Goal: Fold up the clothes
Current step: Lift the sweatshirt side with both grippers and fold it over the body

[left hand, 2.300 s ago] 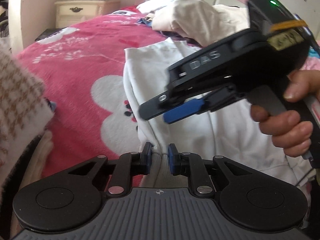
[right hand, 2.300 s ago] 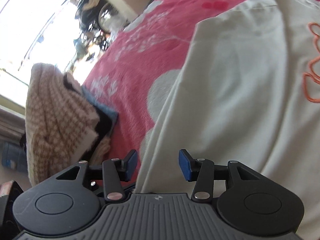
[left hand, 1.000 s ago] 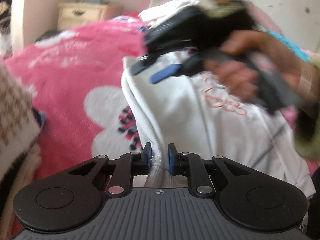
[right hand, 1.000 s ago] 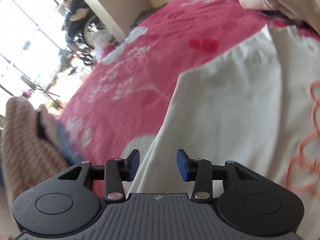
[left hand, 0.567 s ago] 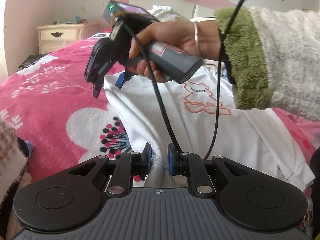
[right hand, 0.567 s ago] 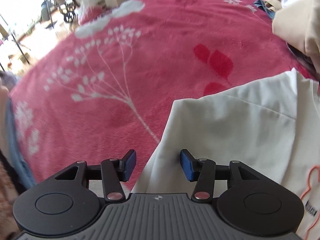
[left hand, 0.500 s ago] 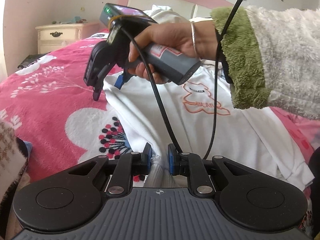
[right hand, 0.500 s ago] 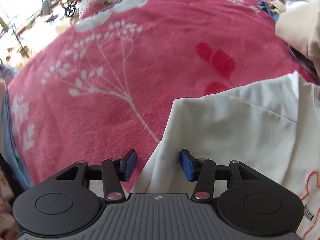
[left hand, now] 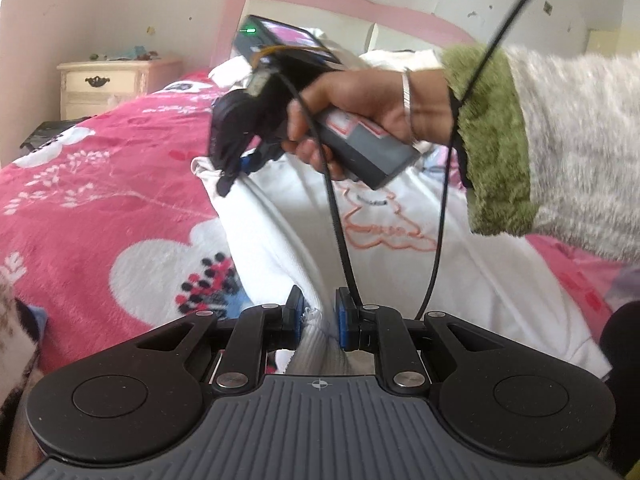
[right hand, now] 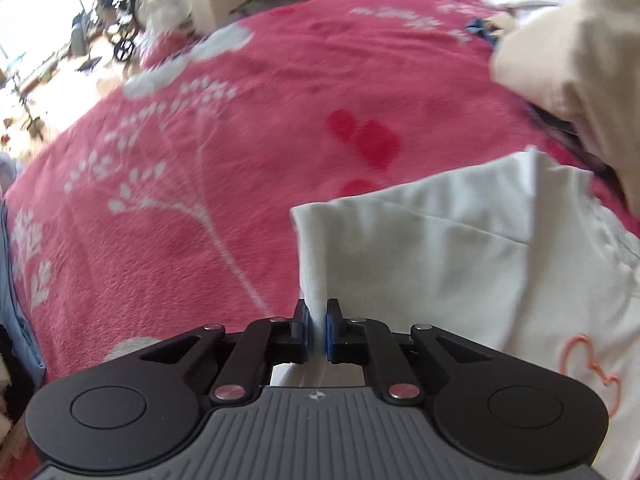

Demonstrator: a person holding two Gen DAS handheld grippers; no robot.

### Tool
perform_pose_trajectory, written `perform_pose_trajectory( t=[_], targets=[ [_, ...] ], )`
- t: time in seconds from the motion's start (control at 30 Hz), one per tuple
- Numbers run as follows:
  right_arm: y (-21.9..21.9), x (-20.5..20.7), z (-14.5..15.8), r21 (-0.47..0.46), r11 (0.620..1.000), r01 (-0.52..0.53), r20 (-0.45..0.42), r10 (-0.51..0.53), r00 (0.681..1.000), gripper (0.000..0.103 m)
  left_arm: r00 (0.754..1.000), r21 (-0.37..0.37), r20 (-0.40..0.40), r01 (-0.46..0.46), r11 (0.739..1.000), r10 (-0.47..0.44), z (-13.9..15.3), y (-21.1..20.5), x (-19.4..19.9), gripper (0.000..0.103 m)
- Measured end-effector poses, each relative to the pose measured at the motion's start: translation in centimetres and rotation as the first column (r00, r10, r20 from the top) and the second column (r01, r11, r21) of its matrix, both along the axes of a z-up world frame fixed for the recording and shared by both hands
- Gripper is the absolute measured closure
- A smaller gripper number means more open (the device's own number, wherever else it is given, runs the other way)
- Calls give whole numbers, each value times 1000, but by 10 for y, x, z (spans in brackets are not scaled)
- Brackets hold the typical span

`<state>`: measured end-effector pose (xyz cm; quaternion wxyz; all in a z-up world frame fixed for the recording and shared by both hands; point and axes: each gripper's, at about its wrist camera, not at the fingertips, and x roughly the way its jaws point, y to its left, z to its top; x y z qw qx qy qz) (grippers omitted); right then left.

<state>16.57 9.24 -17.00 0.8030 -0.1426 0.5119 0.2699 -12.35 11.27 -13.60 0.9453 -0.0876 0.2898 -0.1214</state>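
Observation:
A white sweatshirt (left hand: 400,264) with an orange outline print lies spread on the pink blanket (left hand: 100,200). My left gripper (left hand: 319,318) is shut on its ribbed hem at the near edge. In the left wrist view a hand in a fluffy green-cuffed sleeve holds the right gripper (left hand: 236,168) down at the garment's far left edge. In the right wrist view the right gripper (right hand: 316,330) has its jaws closing, and the blue pads pinch a raised fold of the white sweatshirt (right hand: 460,264) at its left edge.
A heap of cream and white clothes (right hand: 576,64) lies by the pink headboard (left hand: 340,4). A cream nightstand (left hand: 108,84) stands at the far left. A brown houndstooth garment (left hand: 16,328) sits at the near left edge. Black cables (left hand: 340,216) hang across the sweatshirt.
The right gripper's jaws went from wide apart to pinched on the sweatshirt's left edge, which now stands up in a fold. The left gripper kept its hold on the hem.

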Motion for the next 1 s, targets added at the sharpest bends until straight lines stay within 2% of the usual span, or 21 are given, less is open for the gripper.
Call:
perform_pose_trajectory(
  t=[0.13, 0.33, 0.63, 1.0],
  targets=[
    [-35, 4, 17, 36, 999, 29, 25, -30, 999, 96, 999, -33, 17, 39, 999, -38, 6, -8, 10, 89],
    [-89, 6, 38, 62, 996, 69, 76, -74, 994, 97, 988, -48, 48, 151, 987, -149, 15, -29, 27, 89],
    [-166, 12, 47, 69, 986, 155, 132, -163, 978, 97, 955, -121, 9, 294, 948, -295, 12, -66, 67, 89],
    [-249, 26, 53, 34, 973, 227, 178, -230, 957, 97, 906, -140, 6, 421, 896, -424, 9, -113, 114, 89]
  ],
)
